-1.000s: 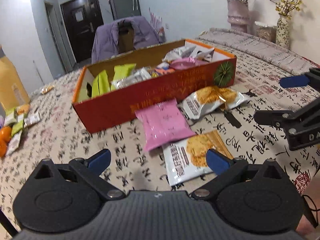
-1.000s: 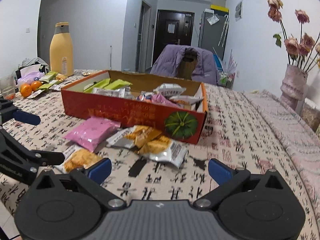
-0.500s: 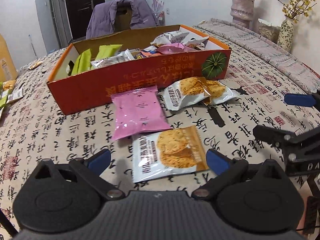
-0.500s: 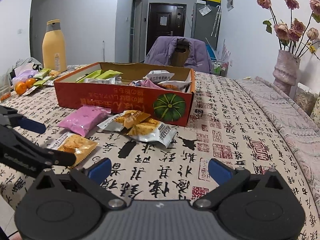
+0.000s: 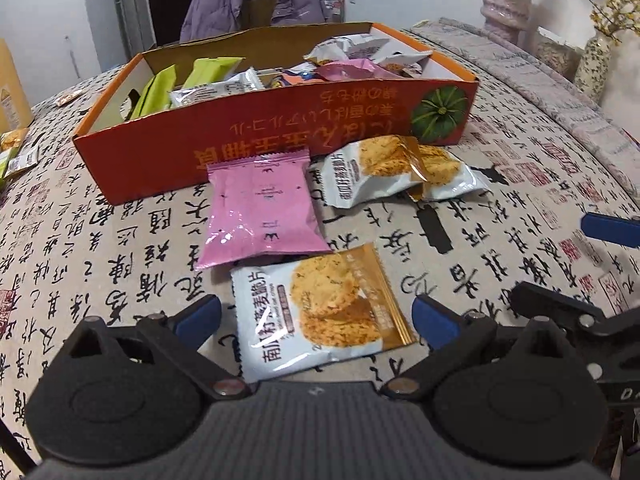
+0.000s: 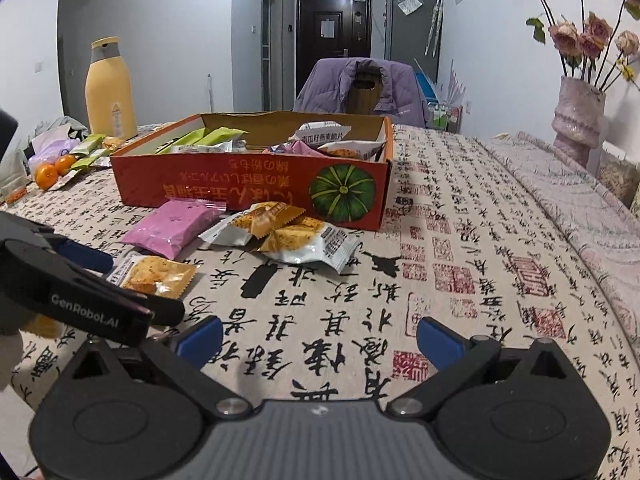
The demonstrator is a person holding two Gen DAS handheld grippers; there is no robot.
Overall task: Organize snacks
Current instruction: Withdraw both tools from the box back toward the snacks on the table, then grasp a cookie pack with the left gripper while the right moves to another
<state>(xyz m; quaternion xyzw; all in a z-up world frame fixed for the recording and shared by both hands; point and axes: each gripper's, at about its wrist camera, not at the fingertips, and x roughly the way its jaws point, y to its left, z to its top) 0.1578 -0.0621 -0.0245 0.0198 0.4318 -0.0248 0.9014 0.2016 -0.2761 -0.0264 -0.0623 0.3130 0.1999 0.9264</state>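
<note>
An orange cardboard box (image 5: 280, 140) (image 6: 248, 188) holds several snack packets. In front of it on the tablecloth lie a pink packet (image 5: 260, 216) (image 6: 176, 228), two white-and-gold biscuit packets (image 5: 396, 168) (image 6: 288, 232) overlapping, and a nearer biscuit packet (image 5: 320, 312) (image 6: 156, 276). My left gripper (image 5: 316, 316) is open, its blue fingertips on either side of the nearer biscuit packet, not closed on it. My right gripper (image 6: 320, 336) is open and empty over bare cloth. The left gripper shows in the right wrist view (image 6: 80, 280).
A yellow bottle (image 6: 108, 88), oranges (image 6: 50, 168) and loose packets sit at the far left. A pink vase (image 6: 576, 120) with flowers stands at the right. A chair with a purple jacket (image 6: 360, 88) is behind the table.
My left gripper has moved forward and down so the nearer biscuit packet now lies between its open fingers. The right gripper has drawn back a little and stays open.
</note>
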